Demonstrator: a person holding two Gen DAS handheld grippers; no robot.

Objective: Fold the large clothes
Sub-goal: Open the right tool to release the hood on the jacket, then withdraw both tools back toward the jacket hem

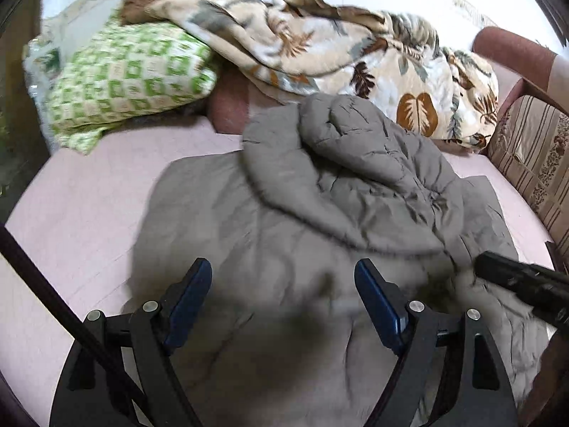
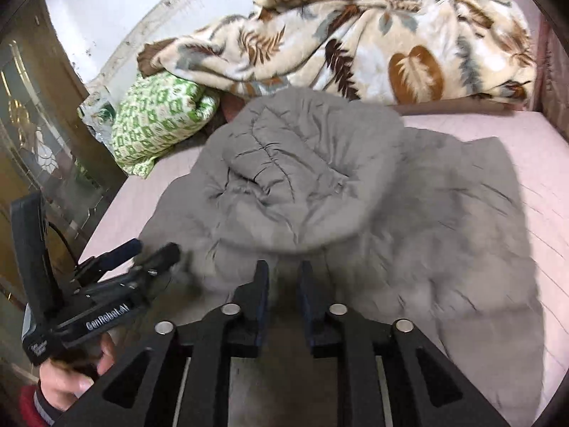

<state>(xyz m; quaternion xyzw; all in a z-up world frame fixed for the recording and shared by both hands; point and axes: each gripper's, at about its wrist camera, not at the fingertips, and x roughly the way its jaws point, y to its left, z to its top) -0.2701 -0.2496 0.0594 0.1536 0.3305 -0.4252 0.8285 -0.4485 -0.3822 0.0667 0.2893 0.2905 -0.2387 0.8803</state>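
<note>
Jacket [image 1: 284,220] spread on pink sheet [image 1: 81,213]; sheet borders bare.

Motion blur smears my jacket's [image 1: 284,284] near hem; my right tongs [image 1: 526,284] are cut off by the frame edge.

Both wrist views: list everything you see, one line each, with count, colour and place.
jacket: one, grey, quilted, hooded, spread on the bed in front of both grippers.
bed: one, pink sheet, under the jacket.
blanket: one, cream with brown and grey leaves, bunched at the far side of the bed.
pillow: one, green and white check, far left, partly under the blanket.
cushion: one, striped beige, right edge.
door: one, brown with glass, left of the bed.
left hand-held gripper: black, blue pads, open above the jacket.
right hand-held gripper: black, nearly closed over the jacket; grasp unclear.
hand: one, holding the left gripper.
</note>
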